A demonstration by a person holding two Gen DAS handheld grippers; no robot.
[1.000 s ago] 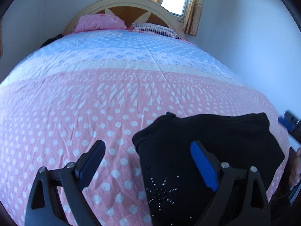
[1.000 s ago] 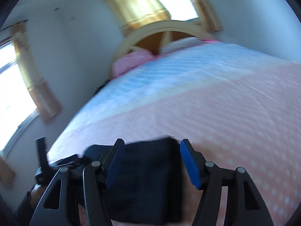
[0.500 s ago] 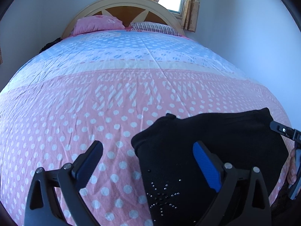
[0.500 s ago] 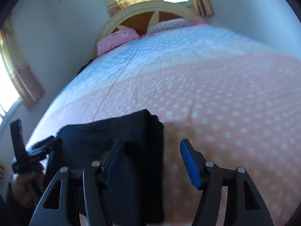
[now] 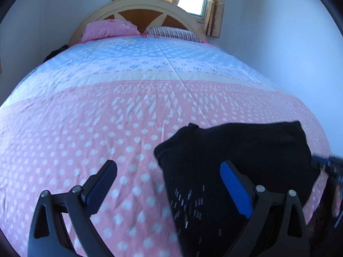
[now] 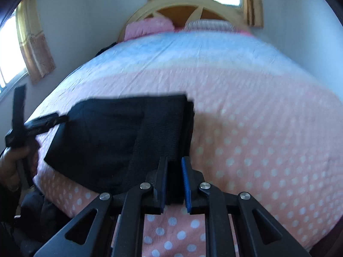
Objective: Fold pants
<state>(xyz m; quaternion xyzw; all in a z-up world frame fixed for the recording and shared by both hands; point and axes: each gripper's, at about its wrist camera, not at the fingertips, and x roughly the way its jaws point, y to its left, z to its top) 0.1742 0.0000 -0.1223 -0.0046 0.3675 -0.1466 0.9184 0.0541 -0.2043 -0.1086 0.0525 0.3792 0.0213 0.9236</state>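
Near the foot of the bed [image 5: 90,115], on its pink polka-dot quilt [image 6: 268,141], lie the folded black pants [image 6: 120,141], a few small shiny studs showing on the cloth in the left wrist view. The right hand-held gripper [image 6: 173,184] is clenched on the near edge of the pants, black fabric pinched between its blue pads. The left hand-held gripper [image 5: 168,184] is released, jaws wide apart, one finger over the quilt and the other over the pants. At the head of the bed rest a pink pillow [image 5: 109,29] and a striped pillow [image 5: 173,33] against an arched wooden headboard [image 5: 137,6].
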